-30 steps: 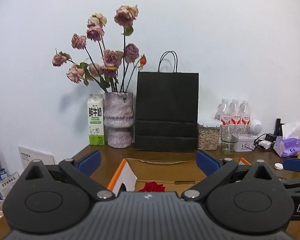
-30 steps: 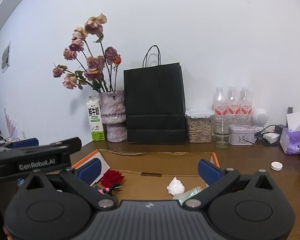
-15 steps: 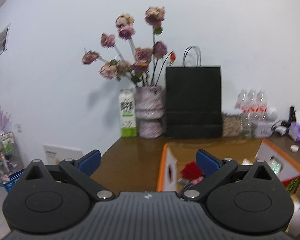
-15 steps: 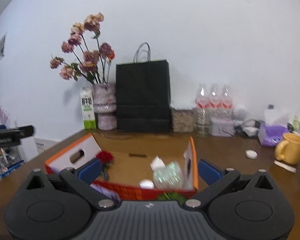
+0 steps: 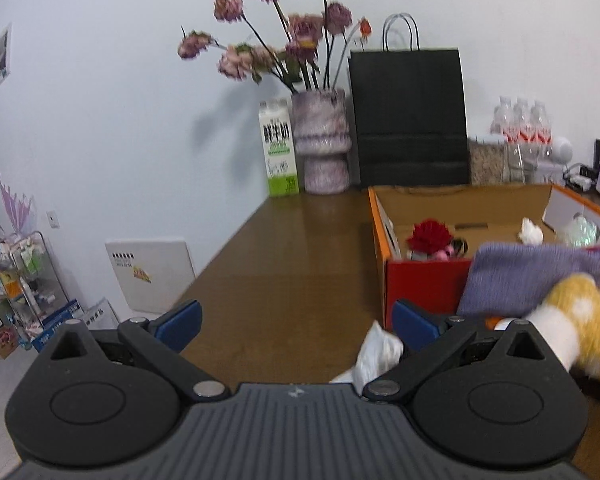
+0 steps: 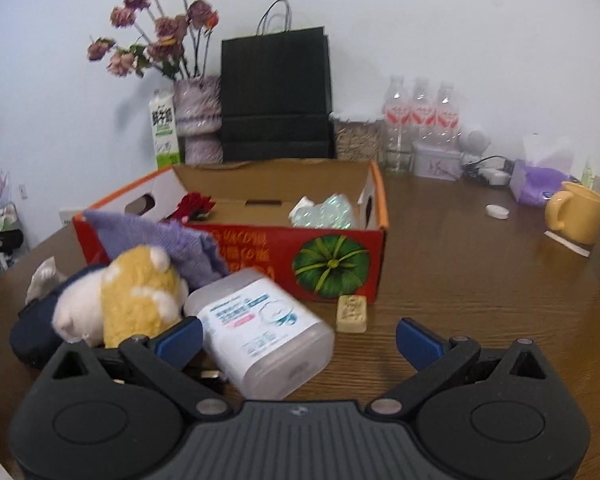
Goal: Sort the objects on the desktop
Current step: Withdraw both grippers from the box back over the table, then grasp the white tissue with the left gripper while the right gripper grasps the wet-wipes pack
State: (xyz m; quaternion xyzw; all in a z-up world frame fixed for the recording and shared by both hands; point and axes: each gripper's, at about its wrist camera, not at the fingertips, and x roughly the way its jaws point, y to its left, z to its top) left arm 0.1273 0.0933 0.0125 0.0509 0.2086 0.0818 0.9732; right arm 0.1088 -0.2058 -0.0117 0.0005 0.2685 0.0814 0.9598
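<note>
Right hand-held gripper (image 6: 299,342) spread wide, cardboard box (image 6: 331,258) holding red flower (image 6: 195,205)

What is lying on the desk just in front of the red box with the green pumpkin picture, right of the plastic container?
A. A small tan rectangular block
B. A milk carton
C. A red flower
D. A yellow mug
A: the small tan block lies on the desk right before the red box, beside the white-labelled plastic container.
</note>
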